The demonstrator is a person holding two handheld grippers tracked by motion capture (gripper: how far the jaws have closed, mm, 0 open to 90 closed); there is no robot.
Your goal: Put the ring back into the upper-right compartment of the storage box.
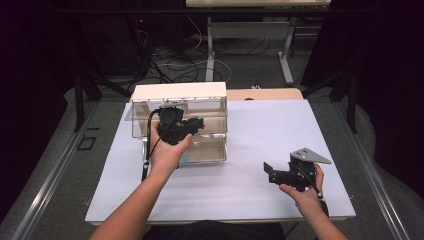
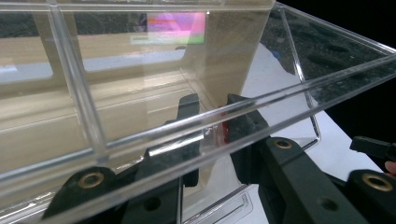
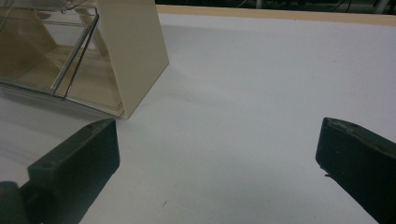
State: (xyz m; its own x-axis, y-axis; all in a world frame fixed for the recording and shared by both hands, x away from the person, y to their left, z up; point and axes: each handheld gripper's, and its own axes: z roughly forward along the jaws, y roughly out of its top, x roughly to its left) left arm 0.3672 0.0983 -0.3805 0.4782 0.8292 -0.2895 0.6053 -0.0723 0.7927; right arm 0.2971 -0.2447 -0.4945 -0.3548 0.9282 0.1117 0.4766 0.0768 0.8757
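Note:
A cream box (image 1: 177,92) with clear plastic compartments stands at the back left of the white table (image 1: 265,130). Its clear door (image 1: 200,107) is swung up and out. My left gripper (image 1: 197,124) is at the front of that door. In the left gripper view, through the clear door (image 2: 116,144), the jaws of my left gripper (image 2: 212,112) stand close together on the door's small tab, with a red spot beside it. My right gripper (image 1: 270,172) rests low at the front right with its jaws wide apart. Bare table lies between the jaws of my right gripper (image 3: 217,133).
The box's cream side wall (image 3: 135,51) and clear lower compartment (image 3: 56,70) lie ahead and left of the right gripper. A wooden strip (image 1: 265,94) edges the table's far side. Desk legs and cables (image 1: 210,55) are on the floor beyond.

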